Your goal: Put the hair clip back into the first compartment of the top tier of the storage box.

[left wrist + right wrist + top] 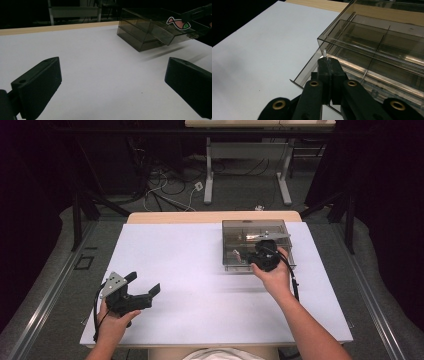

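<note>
drawer box (256, 236), a smoky clear plastic organiser, sits on the white table cover (200, 285) toward the far right, with one drawer (310, 68) drawn partway out toward the person. in the right gripper view, the right gripper (328, 65) has its jaws pressed together, and a tiny pale tab (324, 52) sticks up just past the tips, right at the drawer's front edge. it looks like the drawer's small handle pinched between the pads, which would explain the flat, level reach of the hand: a pull or push along the drawer's slide needs the grip in line with it. whether the tab is truly clamped or merely beside the tips is hard to tell at this size. in the high view the right hand (272, 275) hovers over the box front, wrist straight behind it.

left gripper (131, 296) rests near the table's front left, well apart from the box, jaws spread wide with nothing between them. it seems parked out of the way, yet aimed at the box, so it could steady the casing if the drawer sticks. a fish sticker (178, 23) marks the drawer's front.
</note>
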`<control>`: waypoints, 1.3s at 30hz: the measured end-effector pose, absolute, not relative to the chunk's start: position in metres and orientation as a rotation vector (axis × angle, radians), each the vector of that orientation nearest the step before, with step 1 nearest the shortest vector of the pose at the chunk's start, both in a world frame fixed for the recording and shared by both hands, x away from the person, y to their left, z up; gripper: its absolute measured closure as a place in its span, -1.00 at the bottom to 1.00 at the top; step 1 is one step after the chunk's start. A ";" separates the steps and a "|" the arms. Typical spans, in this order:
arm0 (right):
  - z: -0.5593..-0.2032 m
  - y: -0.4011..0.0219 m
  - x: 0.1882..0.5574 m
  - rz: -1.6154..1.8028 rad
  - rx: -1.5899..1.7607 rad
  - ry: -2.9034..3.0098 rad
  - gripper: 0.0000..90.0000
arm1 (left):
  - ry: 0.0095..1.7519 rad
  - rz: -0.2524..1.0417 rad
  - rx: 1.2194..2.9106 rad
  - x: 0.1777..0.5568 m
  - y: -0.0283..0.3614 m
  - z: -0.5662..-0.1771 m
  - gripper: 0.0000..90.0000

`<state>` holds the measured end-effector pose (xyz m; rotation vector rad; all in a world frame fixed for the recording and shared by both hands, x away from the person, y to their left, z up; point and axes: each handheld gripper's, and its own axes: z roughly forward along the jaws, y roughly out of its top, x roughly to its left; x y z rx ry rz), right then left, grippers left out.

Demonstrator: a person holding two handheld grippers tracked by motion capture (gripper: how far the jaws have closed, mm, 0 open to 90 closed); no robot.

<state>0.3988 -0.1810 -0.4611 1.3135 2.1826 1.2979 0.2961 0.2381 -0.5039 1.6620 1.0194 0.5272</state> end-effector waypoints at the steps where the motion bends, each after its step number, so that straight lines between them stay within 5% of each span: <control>1: -0.461 -0.180 0.399 1.297 1.320 2.184 0.99 | 1.016 0.533 1.667 0.296 0.239 -0.504 -0.98; 29: -0.473 -0.171 0.408 1.273 1.342 2.203 0.98 | 1.021 0.527 1.662 0.296 0.239 -0.504 -0.98; 39: -0.473 -0.174 0.409 1.273 1.308 2.189 0.65 | 1.025 0.524 1.659 0.296 0.238 -0.504 -0.98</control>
